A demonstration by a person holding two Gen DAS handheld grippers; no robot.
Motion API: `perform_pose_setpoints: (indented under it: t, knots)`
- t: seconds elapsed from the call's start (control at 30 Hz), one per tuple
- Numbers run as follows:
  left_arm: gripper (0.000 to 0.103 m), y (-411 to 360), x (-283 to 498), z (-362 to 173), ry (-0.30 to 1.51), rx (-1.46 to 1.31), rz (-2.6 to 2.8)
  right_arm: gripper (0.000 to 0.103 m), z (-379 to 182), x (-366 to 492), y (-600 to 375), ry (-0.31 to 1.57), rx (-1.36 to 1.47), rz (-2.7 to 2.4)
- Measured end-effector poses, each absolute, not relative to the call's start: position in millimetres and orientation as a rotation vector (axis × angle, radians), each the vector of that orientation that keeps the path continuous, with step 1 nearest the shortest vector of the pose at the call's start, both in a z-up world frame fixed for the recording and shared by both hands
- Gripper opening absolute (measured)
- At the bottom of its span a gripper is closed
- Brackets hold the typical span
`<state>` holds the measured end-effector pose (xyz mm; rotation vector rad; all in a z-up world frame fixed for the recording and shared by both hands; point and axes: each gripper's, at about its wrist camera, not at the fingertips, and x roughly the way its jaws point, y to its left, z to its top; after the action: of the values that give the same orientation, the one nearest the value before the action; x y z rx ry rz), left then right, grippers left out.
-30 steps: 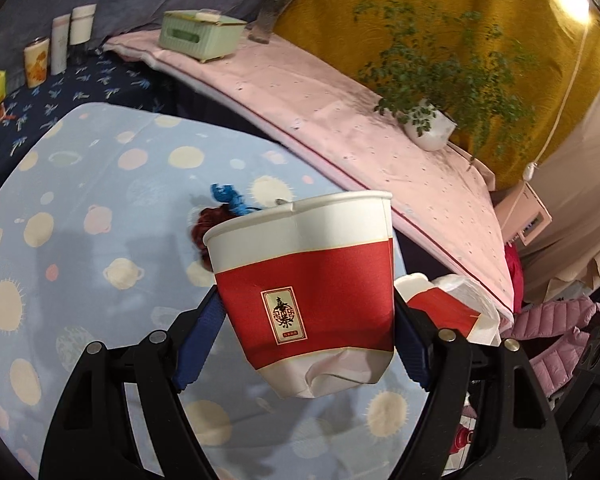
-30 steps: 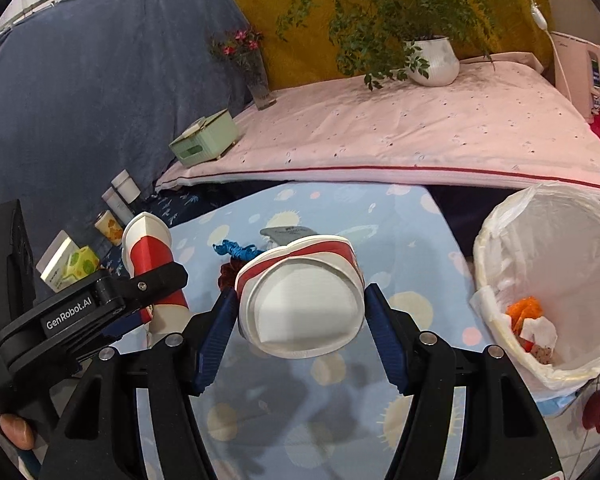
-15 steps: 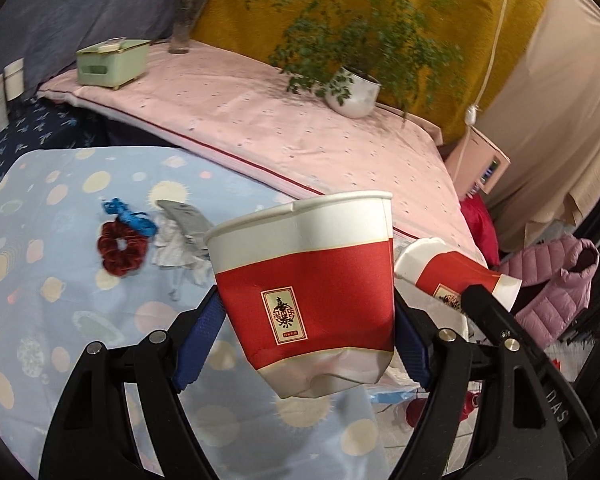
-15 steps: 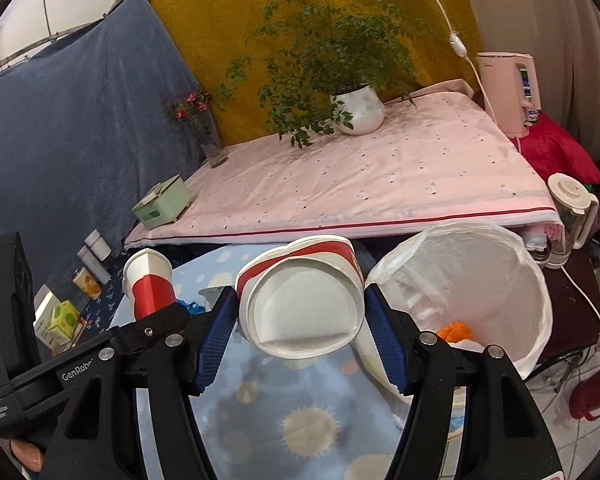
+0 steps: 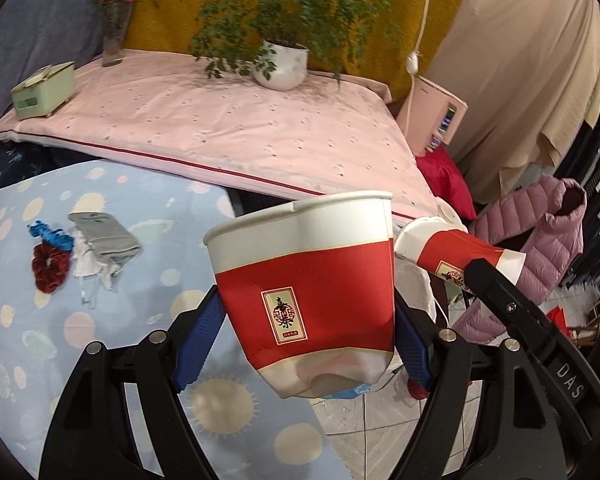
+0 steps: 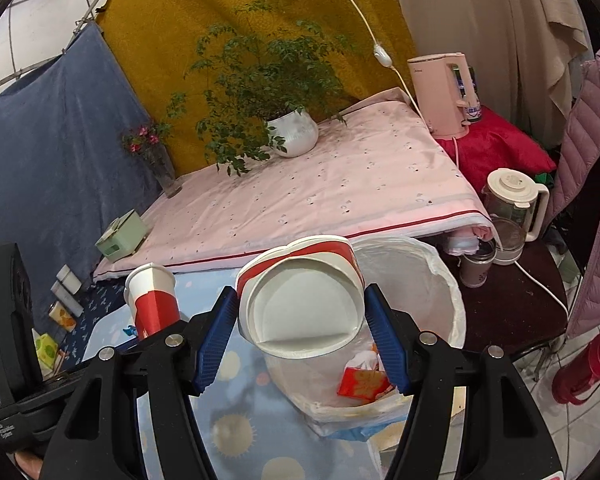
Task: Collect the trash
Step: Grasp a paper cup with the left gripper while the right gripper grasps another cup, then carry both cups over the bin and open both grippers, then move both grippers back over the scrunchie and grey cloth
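Note:
My left gripper (image 5: pixel 305 332) is shut on a red and white paper cup (image 5: pixel 307 292), upright and dented at its base, over the right edge of the blue table. My right gripper (image 6: pixel 300 320) is shut on a second, crushed red and white cup (image 6: pixel 300 304), bottom towards the camera, held above the white-lined trash bin (image 6: pixel 439 280). That cup also shows in the left wrist view (image 5: pixel 455 256). The left cup shows in the right wrist view (image 6: pixel 152 300). A red packet (image 6: pixel 363 384) and tissue lie in the bin.
On the blue spotted tablecloth (image 5: pixel 100 340) lie a red scrunchie (image 5: pixel 50 266), a blue ribbon (image 5: pixel 50 236) and a grey cloth (image 5: pixel 104 236). A pink-covered bench (image 5: pixel 220 128) holds a plant (image 5: pixel 280 68) and green box (image 5: pixel 42 90). A red flask (image 6: pixel 587 368) and kettles (image 6: pixel 511 204) stand right.
Both grippers have swung right with their cups, from over the table to its right edge. The right cup is now above the bin's opening.

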<state>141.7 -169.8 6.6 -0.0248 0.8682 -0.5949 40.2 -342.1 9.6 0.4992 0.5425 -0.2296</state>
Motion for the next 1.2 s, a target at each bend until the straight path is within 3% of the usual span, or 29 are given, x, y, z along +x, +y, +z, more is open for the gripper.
perform_pose_setpoints:
  t: [0.53, 0.67, 1.2]
  knots:
    - [0.076, -237, 159, -31, 0.928, 0.001, -0.670, 0.062, -24, 35, -395, 0.575, 0.557, -0.322]
    - [0.087, -237, 160, -32, 0.891, 0.005, -0.627, 0.062, -30, 37, -400, 0.578, 0.567, -0.326]
    - [0.087, -208, 171, -38, 0.864, 0.045, -0.521, 0.063, -45, 73, -385, 0.631, 0.547, -0.284]
